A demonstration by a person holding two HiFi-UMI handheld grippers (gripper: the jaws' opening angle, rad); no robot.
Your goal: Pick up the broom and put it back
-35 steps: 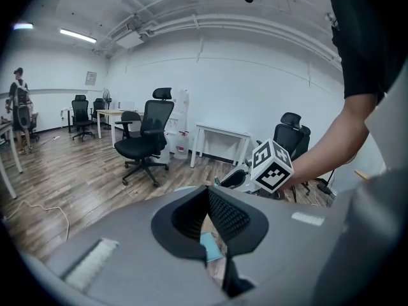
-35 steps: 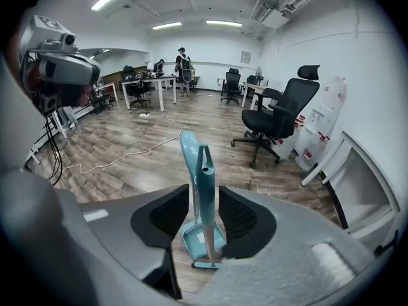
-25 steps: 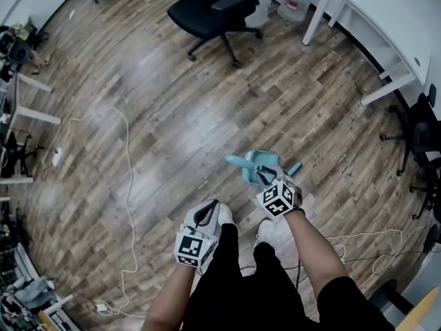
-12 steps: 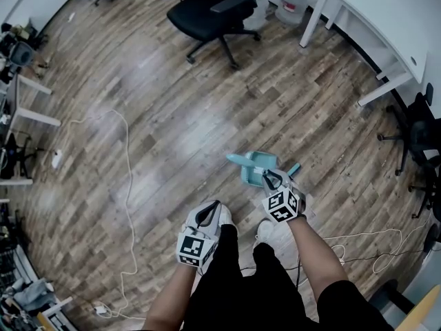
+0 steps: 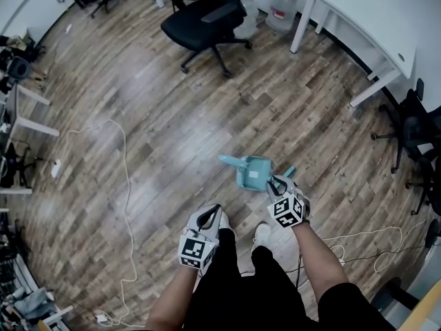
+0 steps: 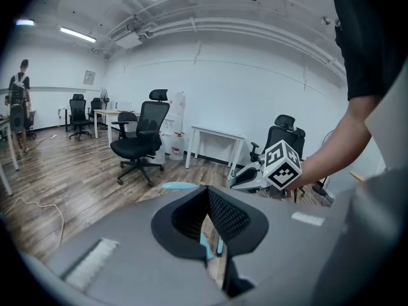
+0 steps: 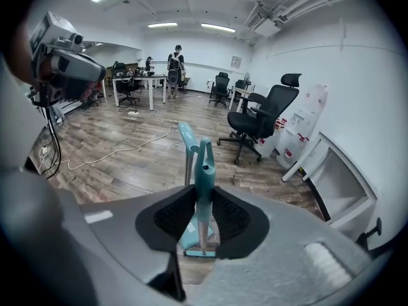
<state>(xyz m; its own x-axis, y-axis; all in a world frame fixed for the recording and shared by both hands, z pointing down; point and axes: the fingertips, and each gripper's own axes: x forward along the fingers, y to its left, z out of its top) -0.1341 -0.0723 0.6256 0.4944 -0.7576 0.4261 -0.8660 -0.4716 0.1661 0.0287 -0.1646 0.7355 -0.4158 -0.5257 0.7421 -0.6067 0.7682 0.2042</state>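
My right gripper (image 5: pixel 277 183) is shut on a teal broom handle (image 7: pixel 204 164), which stands upright between its pads. The broom's head (image 7: pixel 196 244) hangs just above the wood floor below the jaws. Its handle tip (image 5: pixel 291 172) pokes out beside a teal dustpan (image 5: pixel 253 172), whose own handle (image 7: pixel 187 139) rises just behind the broom. My left gripper (image 5: pixel 210 211) is near the person's legs, to the left of the dustpan. Its pads meet with nothing between them (image 6: pixel 207 196). From the left gripper view the right gripper (image 6: pixel 247 178) shows with its marker cube.
A black office chair (image 5: pixel 203 19) stands at the back, with water bottles (image 5: pixel 279 2) and a white desk (image 5: pixel 372 19) beyond it. A white cable (image 5: pixel 127 178) snakes over the floor at left. A person (image 7: pixel 174 65) stands far off among desks.
The right gripper with the broom handle has shifted a little to the right and lower in the head view. The head view has swung slightly. The left gripper has barely moved.
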